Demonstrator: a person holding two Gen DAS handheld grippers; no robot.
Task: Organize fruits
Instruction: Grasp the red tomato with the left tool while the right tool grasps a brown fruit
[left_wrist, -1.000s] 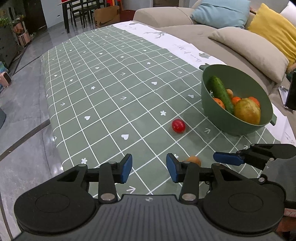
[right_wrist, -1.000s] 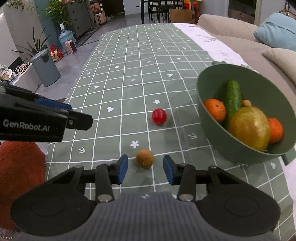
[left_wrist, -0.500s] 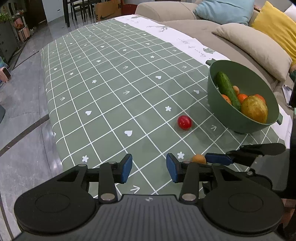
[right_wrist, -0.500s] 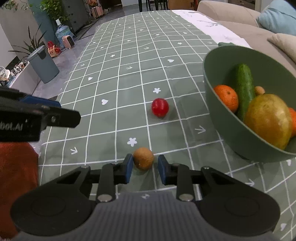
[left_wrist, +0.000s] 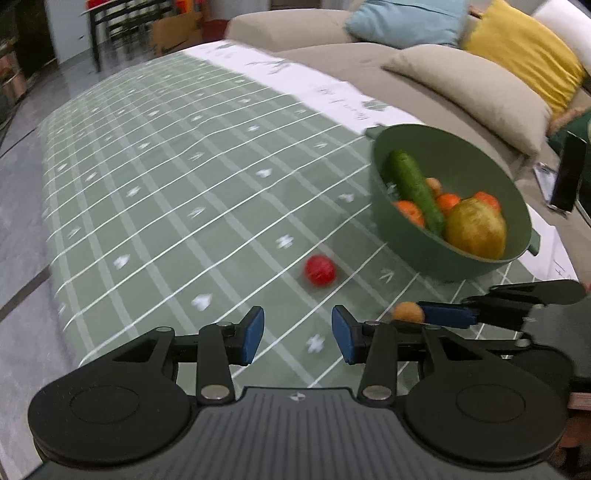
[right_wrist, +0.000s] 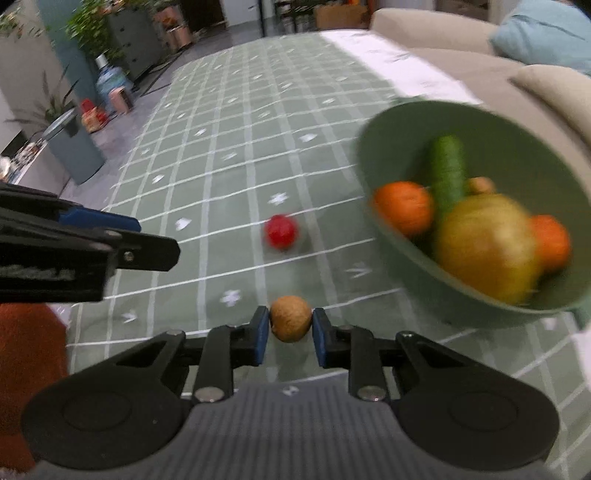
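Observation:
My right gripper (right_wrist: 289, 328) is shut on a small brown round fruit (right_wrist: 290, 318), held just above the green checked tablecloth (right_wrist: 229, 155); it also shows in the left wrist view (left_wrist: 407, 312). A small red fruit (right_wrist: 282, 231) lies on the cloth ahead of it, also in the left wrist view (left_wrist: 320, 270). A green bowl (right_wrist: 391, 229) to the right holds a cucumber (right_wrist: 447, 170), oranges (right_wrist: 403, 207) and a large yellow-green fruit (right_wrist: 487, 243). My left gripper (left_wrist: 297, 335) is open and empty, left of the right gripper (left_wrist: 443, 316).
A beige sofa (left_wrist: 424, 66) with blue, beige and yellow cushions borders the table's right side. A grey bin (right_wrist: 74, 147), plants and a water bottle stand on the floor to the left. A phone (left_wrist: 567, 173) stands beyond the bowl.
My right gripper closed onto the brown fruit and lifted it slightly toward the bowl. Both views are blurred by movement. The left gripper stayed open.

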